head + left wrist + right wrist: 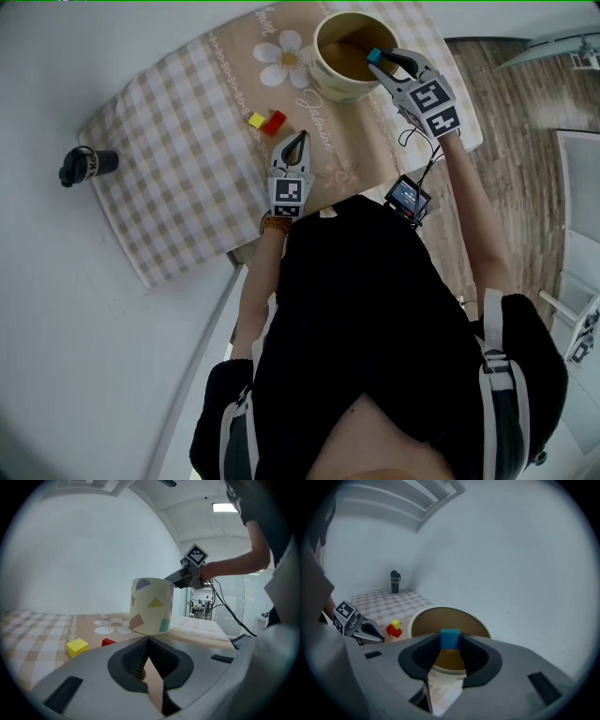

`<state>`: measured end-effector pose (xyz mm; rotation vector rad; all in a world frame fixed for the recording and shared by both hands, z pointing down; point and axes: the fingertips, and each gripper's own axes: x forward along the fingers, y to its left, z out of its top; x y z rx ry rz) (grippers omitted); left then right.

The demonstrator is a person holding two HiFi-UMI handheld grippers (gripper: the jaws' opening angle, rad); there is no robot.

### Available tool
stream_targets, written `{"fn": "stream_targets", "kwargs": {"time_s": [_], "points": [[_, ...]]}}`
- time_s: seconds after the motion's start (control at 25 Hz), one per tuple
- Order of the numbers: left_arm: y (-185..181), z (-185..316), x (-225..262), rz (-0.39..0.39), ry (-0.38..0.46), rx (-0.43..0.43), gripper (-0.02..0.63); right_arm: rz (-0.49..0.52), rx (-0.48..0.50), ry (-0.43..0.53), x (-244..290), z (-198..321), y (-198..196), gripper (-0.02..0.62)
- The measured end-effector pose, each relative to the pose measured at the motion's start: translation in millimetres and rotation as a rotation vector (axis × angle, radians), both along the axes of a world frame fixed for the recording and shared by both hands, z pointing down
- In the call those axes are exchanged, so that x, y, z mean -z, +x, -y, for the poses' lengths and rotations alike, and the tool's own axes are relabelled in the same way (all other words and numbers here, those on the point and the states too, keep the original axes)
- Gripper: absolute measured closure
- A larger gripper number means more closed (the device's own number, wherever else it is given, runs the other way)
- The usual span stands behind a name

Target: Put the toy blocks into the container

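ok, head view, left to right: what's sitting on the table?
bottle → yellow block → red block → container

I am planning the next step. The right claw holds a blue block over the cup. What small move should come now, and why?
Probably open the right claw to drop the small blue toy block. It hangs above the brown inside of the cream paper cup, seemingly just within the rim, so it should fall in.
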<state>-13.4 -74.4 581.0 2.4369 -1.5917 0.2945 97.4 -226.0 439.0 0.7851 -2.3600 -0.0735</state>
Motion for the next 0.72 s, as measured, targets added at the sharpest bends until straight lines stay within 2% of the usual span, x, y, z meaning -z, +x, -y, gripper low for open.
{"fn": "stream_targets", "kwargs": {"time_s": [0.72], "points": [[0.3,-0.8,1.8,-0.008,0.008,-0.004,0.605,0.054,-0.042,-0.008,0.0,5.2,3.7,0.456]]}}
